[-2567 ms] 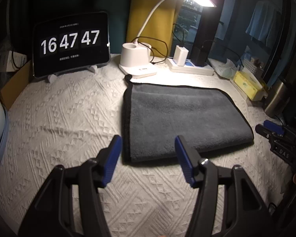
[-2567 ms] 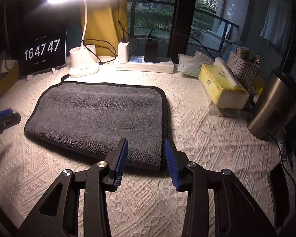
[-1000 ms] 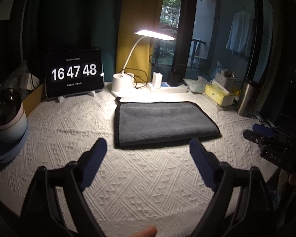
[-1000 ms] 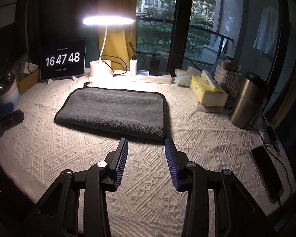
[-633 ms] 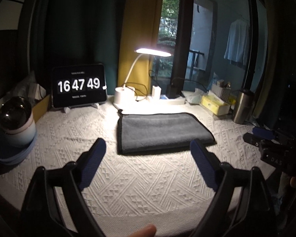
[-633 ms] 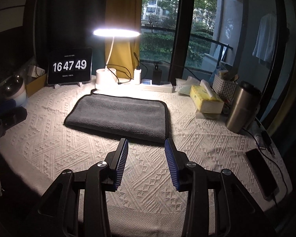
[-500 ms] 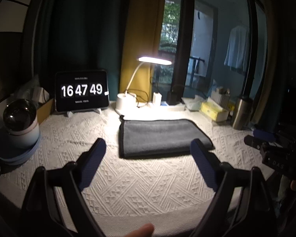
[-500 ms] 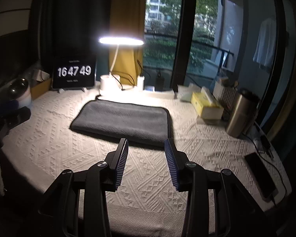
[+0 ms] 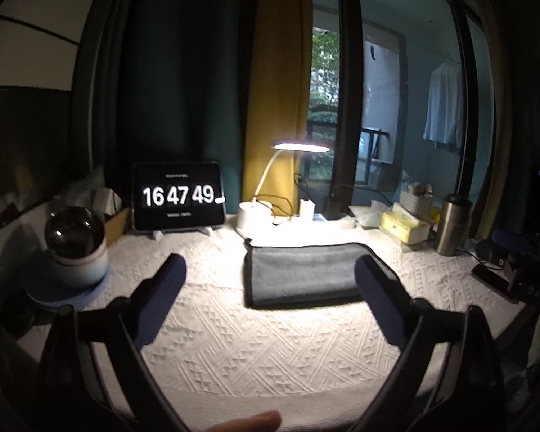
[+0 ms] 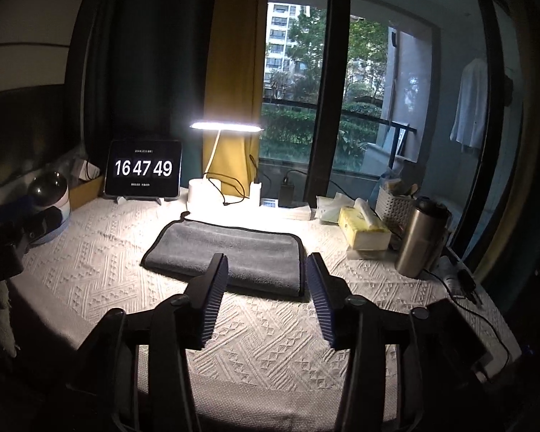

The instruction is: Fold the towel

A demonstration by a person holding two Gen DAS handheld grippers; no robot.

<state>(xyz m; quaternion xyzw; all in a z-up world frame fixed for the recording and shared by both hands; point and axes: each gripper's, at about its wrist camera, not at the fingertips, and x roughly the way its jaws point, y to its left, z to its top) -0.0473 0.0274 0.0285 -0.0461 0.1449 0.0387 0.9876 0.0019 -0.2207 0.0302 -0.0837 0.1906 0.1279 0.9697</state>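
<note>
Distance is what has changed: over the last couple of seconds both tools have drawn back from the towel (image 9: 302,273), which earlier filled the lower half of each view and now sits small in the middle of the table (image 9: 270,345). It lies flat as a neat grey rectangle with a dark border, in front of the lamp (image 10: 205,194) and to the right of the clock screen (image 9: 178,196), in the same spot and shape as before. Judged from that tidy doubled-over look, the fold seems finished, and the retreat reads as the closing move, though the dim light makes it hard to say how many layers there are.

The left tool (image 9: 270,284) hangs above the near edge of the table, pointing forward at the towel, its blue fingers (image 9: 167,288) spread wide and holding nothing; they stood closer together at the start of this stretch. The right tool (image 10: 266,280) hovers likewise over the near edge, level and aimed at the towel's right end, its fingers parted by a narrower gap that has not altered, also empty. A fingertip (image 9: 248,423) shows at the bottom of the left view. Neither tool touches the cloth, and a tissue box (image 10: 363,230) and steel flask (image 10: 421,237) stand well off to the right
</note>
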